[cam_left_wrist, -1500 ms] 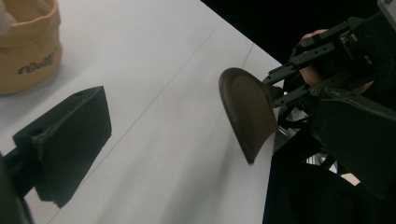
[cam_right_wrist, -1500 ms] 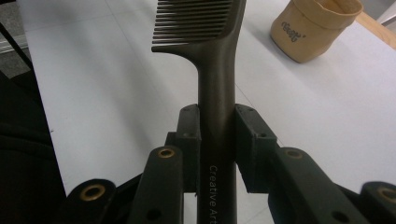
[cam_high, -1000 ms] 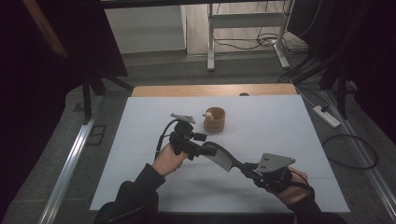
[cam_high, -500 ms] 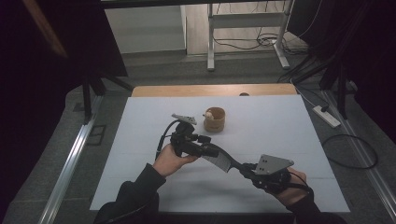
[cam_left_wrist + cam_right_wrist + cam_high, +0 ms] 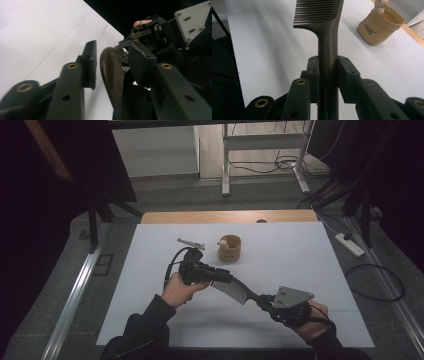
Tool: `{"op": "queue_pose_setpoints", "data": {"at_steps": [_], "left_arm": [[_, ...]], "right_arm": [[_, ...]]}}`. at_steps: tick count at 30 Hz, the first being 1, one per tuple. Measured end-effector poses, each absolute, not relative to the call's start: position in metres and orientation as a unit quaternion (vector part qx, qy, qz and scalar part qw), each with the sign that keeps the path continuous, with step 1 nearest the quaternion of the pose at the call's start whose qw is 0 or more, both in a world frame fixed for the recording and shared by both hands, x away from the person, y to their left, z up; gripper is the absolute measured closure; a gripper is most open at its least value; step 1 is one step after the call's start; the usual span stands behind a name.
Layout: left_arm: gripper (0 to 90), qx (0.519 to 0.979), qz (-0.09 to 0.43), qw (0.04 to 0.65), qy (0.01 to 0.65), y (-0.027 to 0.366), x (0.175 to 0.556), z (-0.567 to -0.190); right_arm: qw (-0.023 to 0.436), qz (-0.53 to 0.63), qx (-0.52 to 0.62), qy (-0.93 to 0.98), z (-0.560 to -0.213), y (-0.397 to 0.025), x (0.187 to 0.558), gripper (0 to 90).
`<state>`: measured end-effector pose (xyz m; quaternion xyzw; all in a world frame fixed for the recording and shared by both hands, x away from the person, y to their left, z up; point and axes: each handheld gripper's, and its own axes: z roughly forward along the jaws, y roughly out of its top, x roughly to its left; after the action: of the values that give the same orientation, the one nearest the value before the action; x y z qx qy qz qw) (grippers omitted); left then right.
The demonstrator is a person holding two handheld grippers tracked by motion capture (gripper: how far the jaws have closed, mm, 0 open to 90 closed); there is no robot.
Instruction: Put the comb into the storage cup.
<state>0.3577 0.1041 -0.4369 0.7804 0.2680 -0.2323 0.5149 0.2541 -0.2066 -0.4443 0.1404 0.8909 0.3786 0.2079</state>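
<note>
The comb (image 5: 234,291) was held in the air above the table (image 5: 150,320), between the two grippers. The right gripper (image 5: 328,72) was closed on its handle, one jaw on each side. The left gripper (image 5: 110,67) was at the toothed end: its jaws stood open, with the tip of the comb between them but not yet pressed.

I judged this to be a handover of the comb from the right gripper to the left. The next move called for the left jaws to close firmly on the tip, and only after that should the right jaws open. If the right let go too early, the comb could fall. A small cup (image 5: 229,248) stood well apart, farther on the table.
</note>
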Motion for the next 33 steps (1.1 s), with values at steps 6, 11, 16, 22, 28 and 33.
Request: {"op": "queue_pose_setpoints", "data": {"at_steps": [6, 11, 16, 22, 28, 33], "left_arm": [[75.5, 0.778, -0.237, 0.51, 0.278, 0.106, 0.3584, -0.4391], [82.0, 0.763, -0.27, 0.512, 0.286, 0.1066, 0.3599, -0.4438], [83.4, 0.754, -0.283, 0.513, 0.297, 0.1069, 0.3602, -0.4454], [83.7, 0.756, -0.276, 0.514, 0.296, 0.1067, 0.3586, -0.4419], [83.7, 0.758, -0.261, 0.518, 0.299, 0.1101, 0.3584, -0.4394], [83.7, 0.76, -0.247, 0.522, 0.297, 0.1122, 0.3577, -0.4367]], "right_arm": [[0.21, 0.377, 0.137, 0.892, -0.4449, -0.2061, 0.254, 72.3], [0.217, 0.368, 0.131, 0.895, -0.4472, -0.2048, 0.2536, 72.2], [0.22, 0.363, 0.128, 0.896, -0.4499, -0.204, 0.255, 71.8], [0.214, 0.369, 0.133, 0.895, -0.4503, -0.2047, 0.2563, 70.0], [0.216, 0.378, 0.143, 0.889, -0.4493, -0.2071, 0.258, 60.0], [0.211, 0.382, 0.16, 0.885, -0.45, -0.2078, 0.2605, 46.1]]}}
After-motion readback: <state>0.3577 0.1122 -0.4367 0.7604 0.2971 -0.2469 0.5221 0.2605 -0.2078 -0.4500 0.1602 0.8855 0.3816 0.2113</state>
